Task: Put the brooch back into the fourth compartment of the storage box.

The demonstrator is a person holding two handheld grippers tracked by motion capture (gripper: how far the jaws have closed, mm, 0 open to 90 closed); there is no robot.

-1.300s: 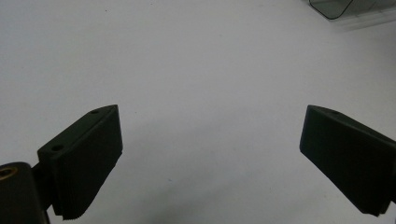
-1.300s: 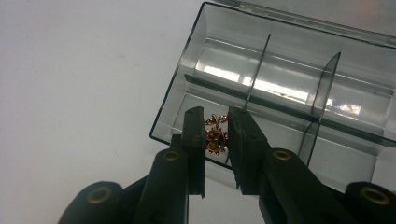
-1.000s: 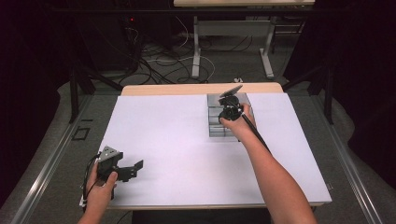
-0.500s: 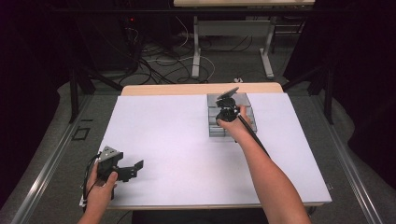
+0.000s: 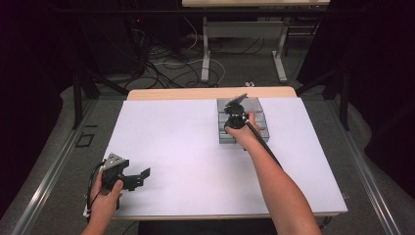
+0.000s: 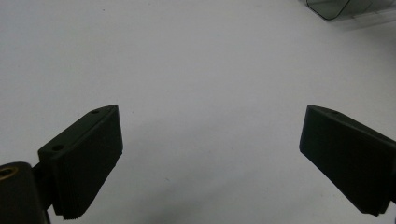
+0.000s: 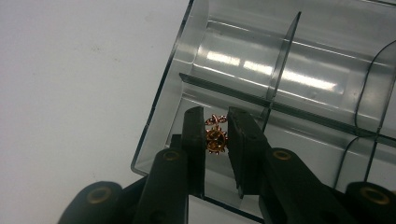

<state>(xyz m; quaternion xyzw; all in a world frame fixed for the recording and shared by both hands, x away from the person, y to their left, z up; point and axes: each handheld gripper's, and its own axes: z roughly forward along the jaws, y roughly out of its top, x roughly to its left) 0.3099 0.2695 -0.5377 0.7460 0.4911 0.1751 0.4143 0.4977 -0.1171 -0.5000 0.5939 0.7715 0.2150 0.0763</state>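
Pinching a small copper ornament (image 7: 215, 138), right gripper (image 7: 215, 140) overhangs compartment box (image 7: 299, 84).

White table (image 5: 186, 142), wooden strip along far edge.
Clear divided plastic box (image 5: 254, 105) resting on it, toward far edge, right of middle.

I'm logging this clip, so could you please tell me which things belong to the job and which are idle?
In use:
- right gripper, jaws around a small orange gem charm
- clear compartment box

Idle:
- left gripper, open over the white table
- cables on the floor
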